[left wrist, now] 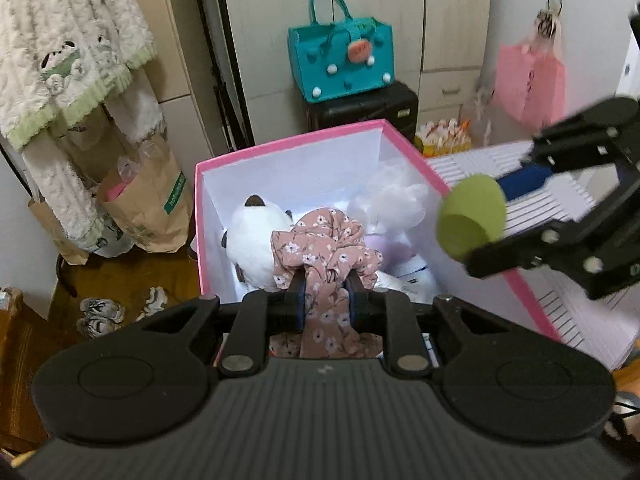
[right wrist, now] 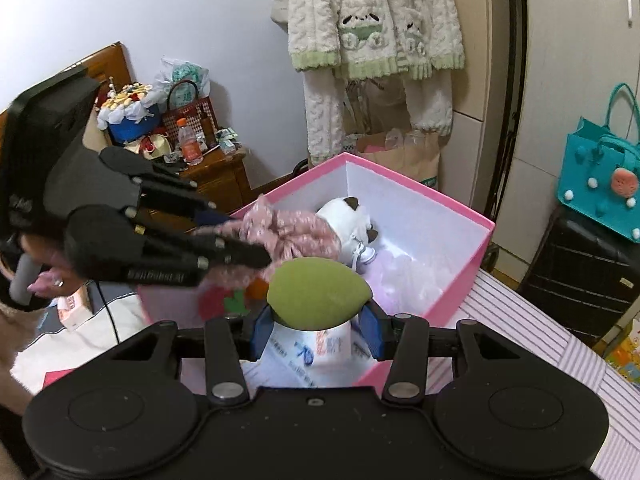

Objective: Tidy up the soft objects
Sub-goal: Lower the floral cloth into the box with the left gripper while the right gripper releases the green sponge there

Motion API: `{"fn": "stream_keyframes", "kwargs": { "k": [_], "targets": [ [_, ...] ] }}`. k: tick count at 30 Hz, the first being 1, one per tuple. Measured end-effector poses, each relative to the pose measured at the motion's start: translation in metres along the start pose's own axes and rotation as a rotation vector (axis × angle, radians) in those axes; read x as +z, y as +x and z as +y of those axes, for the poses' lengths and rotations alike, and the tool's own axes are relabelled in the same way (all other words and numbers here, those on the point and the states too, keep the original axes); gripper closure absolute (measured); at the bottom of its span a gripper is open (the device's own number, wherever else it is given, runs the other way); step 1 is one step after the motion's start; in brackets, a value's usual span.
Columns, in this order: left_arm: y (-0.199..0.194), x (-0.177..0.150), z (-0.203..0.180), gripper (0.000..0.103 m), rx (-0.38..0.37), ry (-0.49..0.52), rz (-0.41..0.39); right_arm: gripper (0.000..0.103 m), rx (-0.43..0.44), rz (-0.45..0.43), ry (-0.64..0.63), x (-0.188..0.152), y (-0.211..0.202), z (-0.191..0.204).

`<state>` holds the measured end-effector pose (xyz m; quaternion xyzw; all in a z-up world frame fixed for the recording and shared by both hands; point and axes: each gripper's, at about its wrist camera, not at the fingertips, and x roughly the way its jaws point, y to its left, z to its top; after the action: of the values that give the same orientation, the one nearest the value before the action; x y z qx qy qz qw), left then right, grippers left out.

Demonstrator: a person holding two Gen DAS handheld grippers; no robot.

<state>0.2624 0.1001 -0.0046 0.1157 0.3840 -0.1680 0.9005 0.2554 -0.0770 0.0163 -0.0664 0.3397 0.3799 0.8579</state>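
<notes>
A pink box with white inner walls stands open on the striped bed. Inside lie a white plush toy with dark ears, pale fluffy things and some packets. My left gripper is shut on a pink floral scrunchie, held over the box's near side. My right gripper is shut on a green egg-shaped sponge, above the box's near rim. In the left wrist view the sponge hangs over the box's right wall. The scrunchie and plush also show in the right wrist view.
A teal handbag sits on a black case behind the box. A fluffy white robe hangs at left above paper bags. A pink bag hangs at right. A wooden nightstand holds clutter. A hand grips the left gripper.
</notes>
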Motion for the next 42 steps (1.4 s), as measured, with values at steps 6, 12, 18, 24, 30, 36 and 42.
{"fn": "stream_keyframes", "kwargs": {
  "k": [6,12,18,24,30,36,42],
  "targets": [
    [0.020,0.007,0.006,0.084,0.162,0.084,-0.012,0.051,-0.075,0.019,-0.065,0.020,0.041,-0.005],
    [0.031,0.003,0.015,0.080,0.094,0.060,0.026,0.051,-0.070,0.042,-0.083,0.034,0.074,-0.011],
    [0.041,0.000,0.018,0.075,0.006,-0.004,0.061,0.048,-0.087,0.070,-0.085,0.040,0.098,-0.013],
    [0.041,-0.004,0.013,0.059,0.081,0.020,0.020,0.048,-0.119,0.081,-0.012,0.038,0.104,-0.016],
    [0.025,-0.003,0.015,0.040,0.100,-0.002,-0.031,0.040,-0.117,0.048,0.033,0.034,0.096,-0.017],
    [0.008,-0.005,0.018,0.036,0.096,-0.041,-0.045,0.039,-0.142,-0.038,0.061,0.028,0.059,-0.015],
    [-0.005,-0.012,0.010,0.030,0.099,-0.052,-0.041,0.034,-0.158,-0.089,0.083,0.008,0.016,-0.007]
  ]
}}
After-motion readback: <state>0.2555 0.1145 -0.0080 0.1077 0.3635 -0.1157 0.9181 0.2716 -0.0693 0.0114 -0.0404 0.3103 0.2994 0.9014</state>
